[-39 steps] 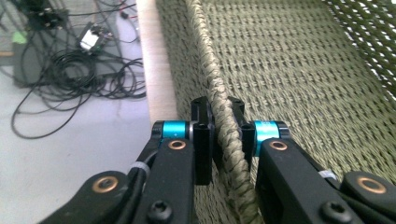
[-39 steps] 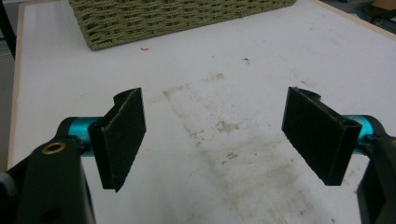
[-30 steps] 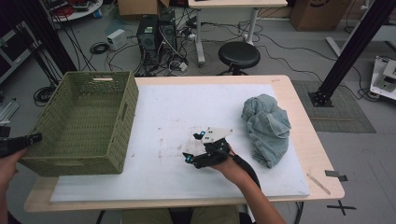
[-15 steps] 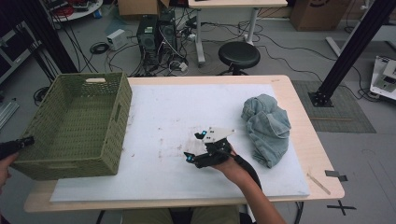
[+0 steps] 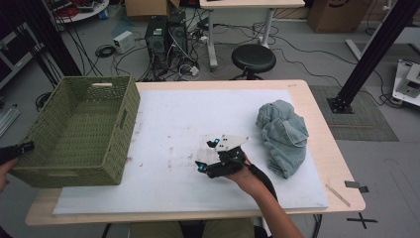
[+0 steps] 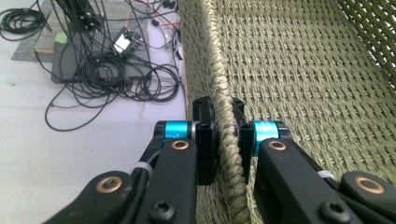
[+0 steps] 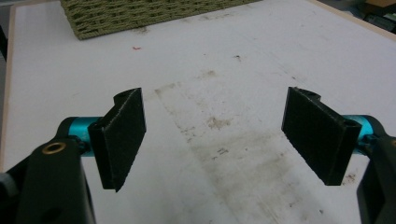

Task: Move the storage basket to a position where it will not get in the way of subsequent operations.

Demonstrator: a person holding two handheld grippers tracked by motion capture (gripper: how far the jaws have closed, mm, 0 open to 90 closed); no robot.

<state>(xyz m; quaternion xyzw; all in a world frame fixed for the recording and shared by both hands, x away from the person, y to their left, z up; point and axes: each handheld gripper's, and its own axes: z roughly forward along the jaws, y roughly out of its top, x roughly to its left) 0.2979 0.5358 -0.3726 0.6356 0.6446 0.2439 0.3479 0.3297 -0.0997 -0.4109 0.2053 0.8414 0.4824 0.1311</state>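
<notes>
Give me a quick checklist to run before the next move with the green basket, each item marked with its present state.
1. Left gripper shut on the basket rim: ok, jaws clamp the braided edge.
2. Basket fully on the table: not ok, its left part hangs past the table's left edge.
3. Basket interior free: ok, nothing seen inside.
4. Right gripper free: ok, jaws open over the white mat, holding nothing.
5. Denim cloth apart from the basket: ok, it lies bunched at the mat's right.
6. Grip strong enough to drag the basket: cannot tell.
</notes>
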